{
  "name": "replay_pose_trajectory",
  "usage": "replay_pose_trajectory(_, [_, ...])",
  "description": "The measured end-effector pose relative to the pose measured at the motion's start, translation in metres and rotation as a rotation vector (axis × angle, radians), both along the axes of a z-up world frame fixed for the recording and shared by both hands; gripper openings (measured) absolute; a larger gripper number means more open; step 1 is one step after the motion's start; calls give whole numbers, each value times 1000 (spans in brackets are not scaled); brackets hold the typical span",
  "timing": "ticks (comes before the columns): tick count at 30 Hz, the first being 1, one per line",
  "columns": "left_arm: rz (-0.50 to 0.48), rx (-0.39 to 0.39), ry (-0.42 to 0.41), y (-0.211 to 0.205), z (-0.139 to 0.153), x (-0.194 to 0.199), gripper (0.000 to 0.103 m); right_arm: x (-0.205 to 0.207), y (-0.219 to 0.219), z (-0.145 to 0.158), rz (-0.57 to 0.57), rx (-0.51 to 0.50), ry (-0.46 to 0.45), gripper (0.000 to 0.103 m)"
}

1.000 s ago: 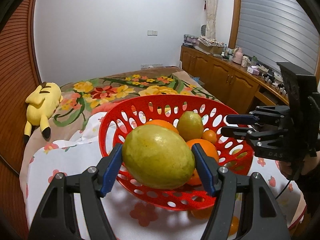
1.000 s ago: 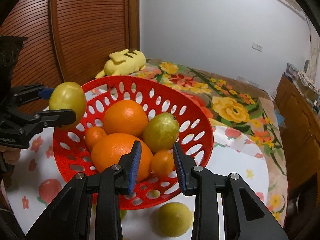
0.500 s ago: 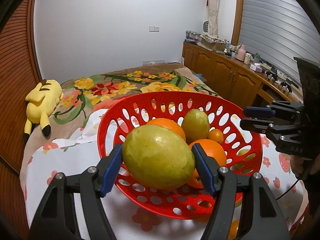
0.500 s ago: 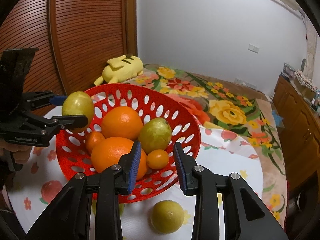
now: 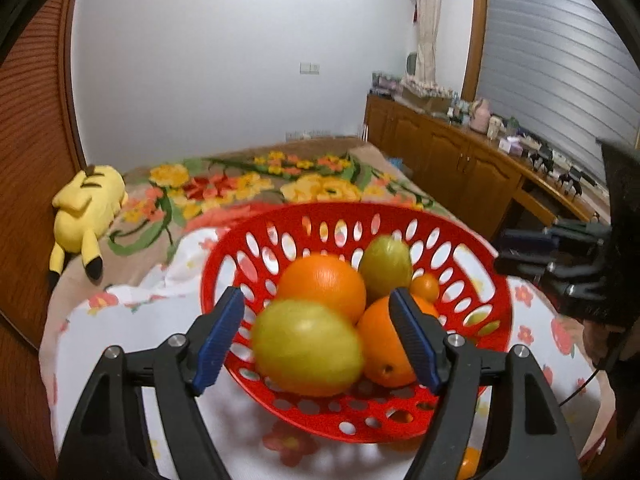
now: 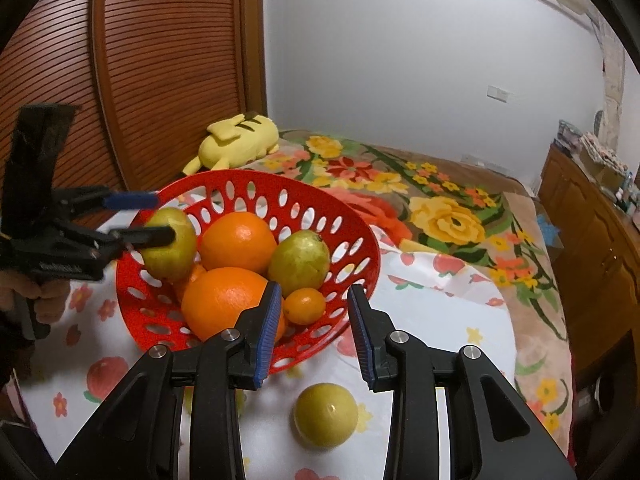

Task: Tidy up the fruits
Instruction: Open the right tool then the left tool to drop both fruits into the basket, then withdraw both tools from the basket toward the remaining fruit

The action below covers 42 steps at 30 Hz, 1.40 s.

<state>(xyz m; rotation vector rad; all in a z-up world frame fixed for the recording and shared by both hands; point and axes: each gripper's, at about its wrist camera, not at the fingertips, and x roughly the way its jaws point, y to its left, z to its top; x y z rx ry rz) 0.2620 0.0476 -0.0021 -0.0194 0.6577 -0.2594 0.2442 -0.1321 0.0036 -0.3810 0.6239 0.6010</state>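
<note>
While our left gripper (image 5: 318,338) is hanging over the near rim of the red basket (image 5: 494,300), its jaws have just been opening, and the yellow-green fruit (image 5: 308,346) is sitting blurred between the blue pads (image 5: 222,334) with a gap showing on both sides, so nothing is being squeezed. From the right wrist view the same fruit (image 6: 170,242) is lying at the basket's far left edge, against the big orange (image 6: 238,242).

Inside the basket we are also seeing a 2nd large orange (image 6: 224,302) nearer to us, a green pear-like fruit (image 6: 298,262) to its right and a small mandarin (image 6: 304,306) just below that one.

Our right gripper (image 6: 314,334) is hovering at the basket's near right rim with its pads drawn close together and nothing between them; we are reading it as closed and empty. On the flower-print tablecloth (image 6: 440,304), another yellow-green fruit (image 6: 325,414) is lying outside the basket, just beneath that gripper.

Far behind, a yellow plush toy (image 5: 86,210) is lying on the floral bedspread (image 6: 448,216).
</note>
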Motion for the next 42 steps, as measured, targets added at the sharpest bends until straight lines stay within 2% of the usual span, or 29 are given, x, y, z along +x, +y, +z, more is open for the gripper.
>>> replay_pose_trajectory(12, [5, -7, -54, 4, 21, -34, 75, -25, -28, 14, -47, 11, -14, 34])
replay_pose_trajectory(24, [7, -8, -60, -3, 23, -83, 75, -65, -44, 25, -72, 33, -36, 38])
replay_pose_trajectory(34, [-12, -17, -45, -20, 8, -112, 75, -92, -55, 16, -83, 56, -33, 42])
replay_pose_trajectory(42, [-41, -26, 12, -35, -19, -115, 75, -100, -61, 2, -96, 75, -12, 42])
